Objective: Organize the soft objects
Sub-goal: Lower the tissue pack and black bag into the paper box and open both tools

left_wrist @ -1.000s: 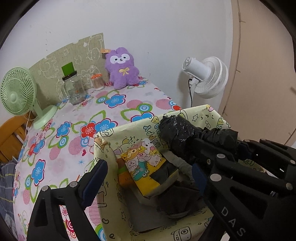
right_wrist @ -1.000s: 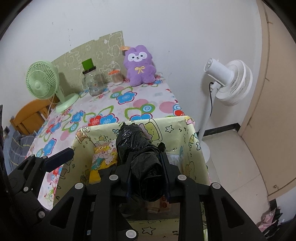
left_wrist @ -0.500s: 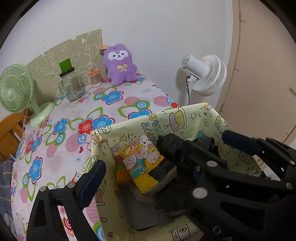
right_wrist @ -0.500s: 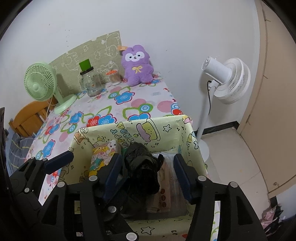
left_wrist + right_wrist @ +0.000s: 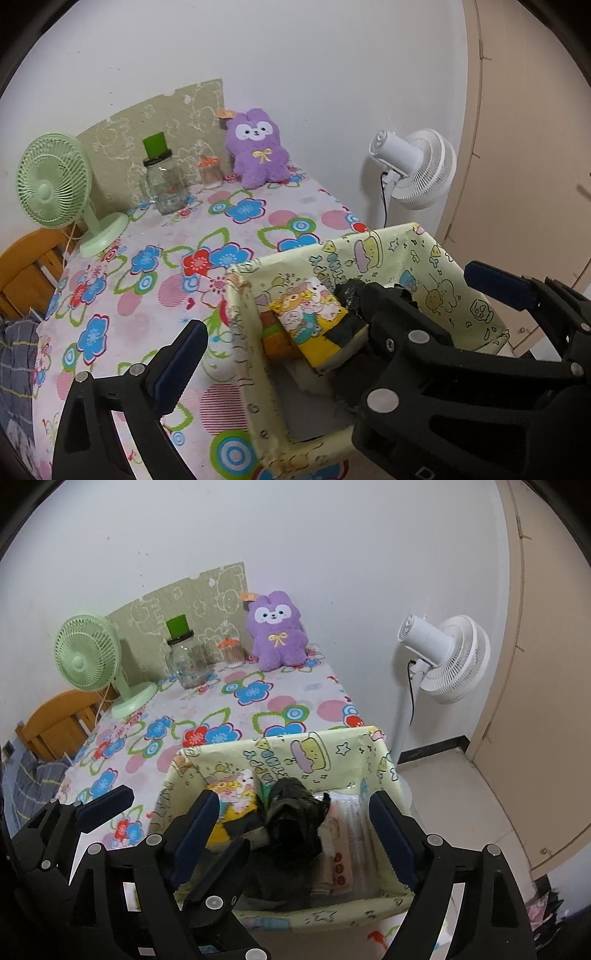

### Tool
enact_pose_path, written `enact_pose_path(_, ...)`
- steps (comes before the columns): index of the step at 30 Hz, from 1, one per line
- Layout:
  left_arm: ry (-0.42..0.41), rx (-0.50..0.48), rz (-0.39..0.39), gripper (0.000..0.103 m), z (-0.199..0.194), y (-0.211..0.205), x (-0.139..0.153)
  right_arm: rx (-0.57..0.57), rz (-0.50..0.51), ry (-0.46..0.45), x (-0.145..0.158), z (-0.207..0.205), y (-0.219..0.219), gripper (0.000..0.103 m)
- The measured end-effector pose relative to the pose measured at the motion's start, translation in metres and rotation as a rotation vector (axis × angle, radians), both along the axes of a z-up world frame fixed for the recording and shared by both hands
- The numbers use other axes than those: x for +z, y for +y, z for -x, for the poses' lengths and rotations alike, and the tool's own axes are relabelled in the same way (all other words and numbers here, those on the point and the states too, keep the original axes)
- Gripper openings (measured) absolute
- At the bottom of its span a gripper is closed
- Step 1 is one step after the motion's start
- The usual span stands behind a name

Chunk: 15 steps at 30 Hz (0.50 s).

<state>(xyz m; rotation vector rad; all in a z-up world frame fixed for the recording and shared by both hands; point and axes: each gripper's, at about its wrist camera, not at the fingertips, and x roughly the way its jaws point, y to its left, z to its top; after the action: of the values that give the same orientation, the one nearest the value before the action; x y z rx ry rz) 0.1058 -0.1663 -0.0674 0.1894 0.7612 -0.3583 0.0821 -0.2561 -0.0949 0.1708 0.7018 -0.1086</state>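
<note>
Black bag (image 5: 295, 818): crumpled, lying loose in the bin (image 5: 280, 755), near its middle, touching neither gripper. Beside it, toward the bin's left wall, a yellow cartoon pouch (image 5: 232, 801); toward the right wall, clear packets (image 5: 347, 834).
Bin: pale yellow, cartoon print, at the worktop's (image 5: 207, 716) near right corner.
Right gripper (image 5: 295, 812): fingers wide apart, hovering over the bin, bag between them but clear of both.
Left gripper (image 5: 332, 317): fingers spread wide, one over the worktop left of the bin, the other over the bin's right side; holding nothing.
Far edge of worktop: purple plush (image 5: 277, 631), small jar (image 5: 232, 650), glass jar (image 5: 184, 661), green fan (image 5: 92, 657) at far left corner.
White fan (image 5: 447, 657): on the floor, off the right edge.
</note>
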Motion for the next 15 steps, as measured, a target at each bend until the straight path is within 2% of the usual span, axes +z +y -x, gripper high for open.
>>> enact_pose_path(15, -0.056, 0.061, 0.032, 0.103, 0.016, 0.043, 0.02, 0.032, 0.011, -0.045, 0.021, 0.012, 0.042, 0.087)
